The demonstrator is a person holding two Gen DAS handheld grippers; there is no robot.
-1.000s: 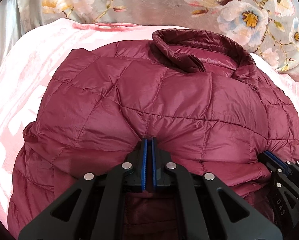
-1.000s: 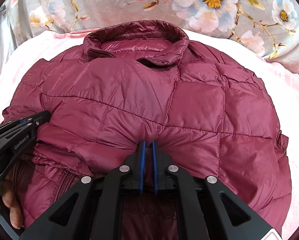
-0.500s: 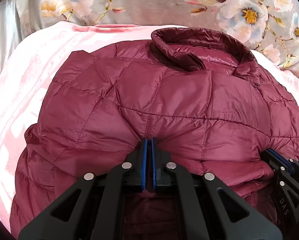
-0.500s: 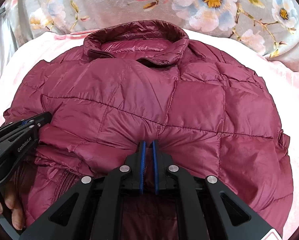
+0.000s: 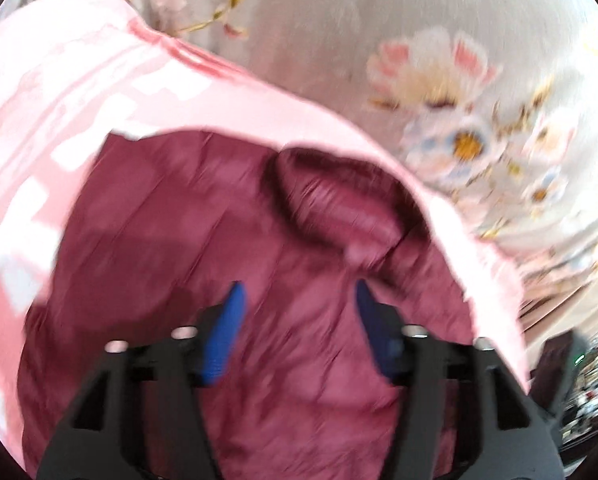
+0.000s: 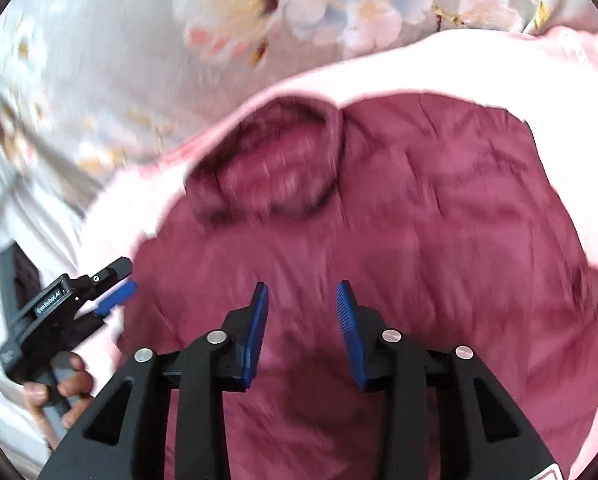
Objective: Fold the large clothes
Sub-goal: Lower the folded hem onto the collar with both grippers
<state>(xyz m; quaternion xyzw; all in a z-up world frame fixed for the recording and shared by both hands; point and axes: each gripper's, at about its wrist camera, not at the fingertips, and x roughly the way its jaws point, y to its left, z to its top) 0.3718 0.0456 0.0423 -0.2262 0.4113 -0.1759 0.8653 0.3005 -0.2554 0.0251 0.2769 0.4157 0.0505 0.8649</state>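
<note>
A maroon quilted puffer jacket [image 5: 187, 248] lies folded on a pink blanket [image 5: 51, 92], collar [image 5: 339, 208] at the far end. It also shows in the right wrist view [image 6: 439, 240], with its collar [image 6: 275, 168] at upper left. My left gripper [image 5: 297, 300] is open and empty, above the jacket. My right gripper [image 6: 301, 300] is open and empty above the jacket too. The left gripper also shows in the right wrist view [image 6: 119, 292] at the jacket's left edge, held by a hand. Both views are motion-blurred.
A grey floral bedspread [image 5: 439, 92] lies beyond the pink blanket; it also shows in the right wrist view [image 6: 139, 60]. The blanket rims the jacket in the right wrist view [image 6: 479, 68]. Dark clutter [image 5: 587, 372] sits at the far right.
Both grippers have opened and let go of the jacket's folded edge. Both have lifted and swung, so the views are tilted and blurred. The jacket now lies folded.
</note>
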